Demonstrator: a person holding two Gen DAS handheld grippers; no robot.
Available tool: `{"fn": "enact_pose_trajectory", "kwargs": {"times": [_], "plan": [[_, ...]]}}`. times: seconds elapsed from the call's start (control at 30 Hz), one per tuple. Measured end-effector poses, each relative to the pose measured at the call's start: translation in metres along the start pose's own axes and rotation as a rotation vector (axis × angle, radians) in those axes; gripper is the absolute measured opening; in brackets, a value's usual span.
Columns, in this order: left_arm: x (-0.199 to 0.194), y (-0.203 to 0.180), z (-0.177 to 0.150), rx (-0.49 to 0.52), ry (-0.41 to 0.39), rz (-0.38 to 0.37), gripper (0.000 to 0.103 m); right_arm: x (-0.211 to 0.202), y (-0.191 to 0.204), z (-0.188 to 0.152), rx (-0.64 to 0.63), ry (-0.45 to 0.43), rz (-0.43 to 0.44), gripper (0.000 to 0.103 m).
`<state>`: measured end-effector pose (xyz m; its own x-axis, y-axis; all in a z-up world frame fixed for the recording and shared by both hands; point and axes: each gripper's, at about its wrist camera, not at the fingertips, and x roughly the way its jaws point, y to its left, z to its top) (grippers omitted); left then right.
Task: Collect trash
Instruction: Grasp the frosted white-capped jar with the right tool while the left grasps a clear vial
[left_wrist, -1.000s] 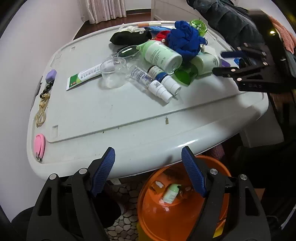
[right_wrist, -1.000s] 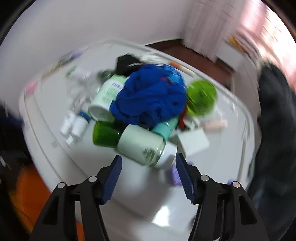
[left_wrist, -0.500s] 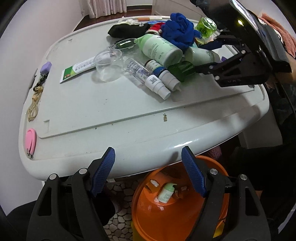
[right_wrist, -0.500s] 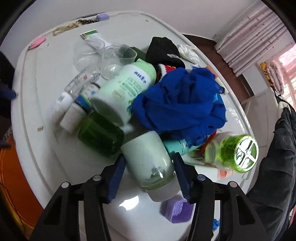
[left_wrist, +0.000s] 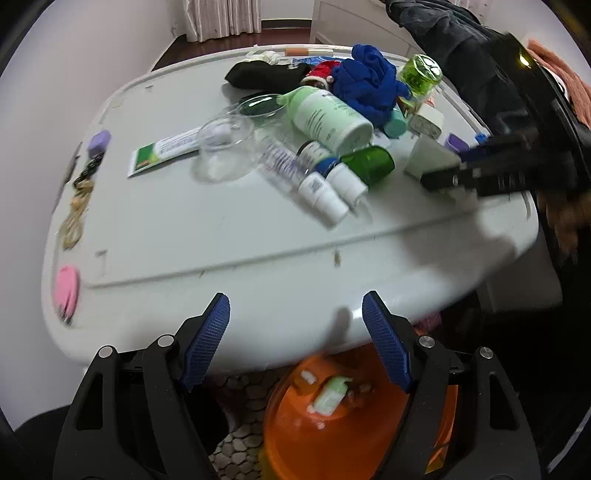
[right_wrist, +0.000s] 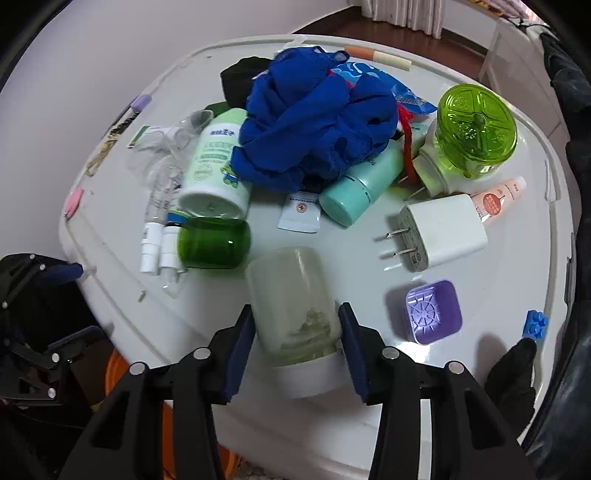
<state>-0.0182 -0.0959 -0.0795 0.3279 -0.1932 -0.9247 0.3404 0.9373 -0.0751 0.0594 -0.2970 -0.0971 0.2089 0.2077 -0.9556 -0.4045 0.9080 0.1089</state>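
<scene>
My right gripper (right_wrist: 295, 332) is shut on a pale green jar (right_wrist: 291, 299) with a white lid and holds it over the near edge of the white table (right_wrist: 480, 288). In the left wrist view the right gripper (left_wrist: 480, 173) shows at the right, blurred, with the jar (left_wrist: 428, 158) in it. My left gripper (left_wrist: 295, 339) is open and empty, held at the table's front edge above an orange bin (left_wrist: 295, 435) that holds a small green bottle (left_wrist: 330, 395). On the table lie a green jar (right_wrist: 214, 242), a large green-white bottle (right_wrist: 214, 166) and small spray bottles (right_wrist: 159, 247).
A blue cloth (right_wrist: 314, 118) lies heaped mid-table beside a teal tube (right_wrist: 362, 184), a lime-lidded container (right_wrist: 472, 125), a white charger (right_wrist: 439, 232), a purple box (right_wrist: 432, 312) and a blue brick (right_wrist: 535, 325). Clear cups (left_wrist: 225, 147) and a toothpaste tube (left_wrist: 166, 151) lie left.
My right gripper has closed on the pale green jar and drawn it away from the pile toward the table's near edge. My left gripper has stayed open above the bin.
</scene>
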Motion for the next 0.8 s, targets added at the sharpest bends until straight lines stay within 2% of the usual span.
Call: {"fn": "enact_pose_trajectory", "kwargs": {"times": [0.1,0.17,0.33,0.47,0.7,0.73,0.77,0.8], "plan": [[0.011,-0.001,0.021,-0.045,-0.01,-0.008,0.073,-0.001,0.008,-0.003,-0.041,-0.012,-0.039,0.045],[0.018,-0.001,0.034,-0.064,-0.018,0.023,0.073,-0.002,0.012,-0.008,-0.072,-0.028,-0.066,0.045],[0.041,0.0,0.053,-0.109,0.001,0.094,0.073,-0.009,-0.006,-0.025,0.0,-0.059,-0.038,0.045],[0.048,0.007,0.061,-0.147,-0.027,0.16,0.073,-0.01,-0.012,-0.031,0.032,-0.077,-0.003,0.045],[0.05,0.027,0.072,-0.223,-0.044,0.13,0.073,-0.015,-0.017,-0.038,0.025,-0.085,-0.007,0.045],[0.051,0.026,0.072,-0.213,-0.045,0.14,0.072,-0.015,-0.016,-0.038,0.016,-0.085,-0.016,0.044],[0.052,0.024,0.071,-0.198,-0.05,0.159,0.067,-0.015,-0.013,-0.039,0.003,-0.086,-0.032,0.044],[0.051,0.021,0.067,-0.176,-0.069,0.177,0.057,-0.012,-0.008,-0.035,-0.001,-0.087,-0.041,0.044]]}}
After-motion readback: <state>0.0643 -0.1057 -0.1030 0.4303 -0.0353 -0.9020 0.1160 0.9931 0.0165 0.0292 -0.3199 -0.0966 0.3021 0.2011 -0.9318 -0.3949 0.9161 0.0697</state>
